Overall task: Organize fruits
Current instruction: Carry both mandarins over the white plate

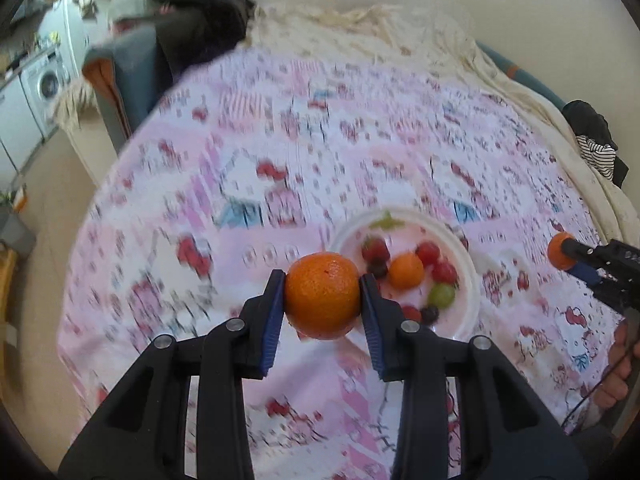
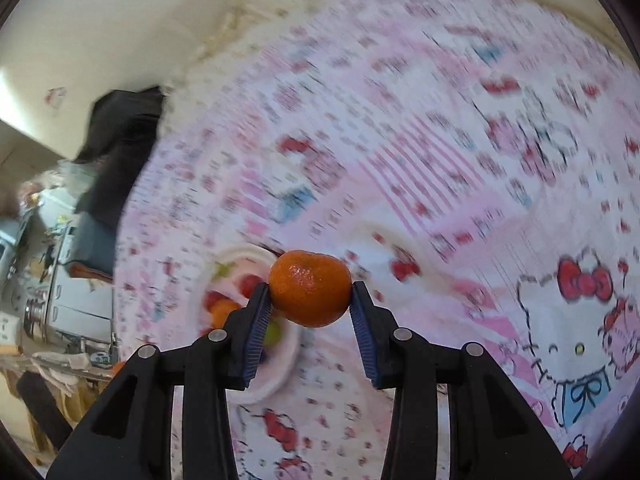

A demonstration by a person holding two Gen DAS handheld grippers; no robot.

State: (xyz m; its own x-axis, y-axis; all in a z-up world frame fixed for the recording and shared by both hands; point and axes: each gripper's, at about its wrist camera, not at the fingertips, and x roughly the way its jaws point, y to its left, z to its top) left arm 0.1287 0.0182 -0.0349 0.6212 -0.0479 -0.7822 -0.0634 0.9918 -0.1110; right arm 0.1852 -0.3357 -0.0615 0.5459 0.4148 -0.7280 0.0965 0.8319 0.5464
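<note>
My left gripper (image 1: 323,294) is shut on an orange tangerine (image 1: 322,295) and holds it above the pink patterned cloth, just left of a white plate (image 1: 468,304). The plate holds another tangerine (image 1: 406,270), red berries (image 1: 428,253), a green grape (image 1: 441,295) and dark fruits. My right gripper (image 2: 310,290) is shut on a second tangerine (image 2: 309,288), held above the cloth to the right of the plate (image 2: 276,380). It also shows at the right edge of the left wrist view (image 1: 560,251).
The pink cartoon-print cloth (image 1: 280,140) covers a bed with a cream blanket (image 1: 380,28) at the far side. Dark clothes (image 1: 192,12) lie at the far left corner, more clothes (image 1: 596,144) at the right. A washing machine (image 1: 44,84) stands beyond the bed.
</note>
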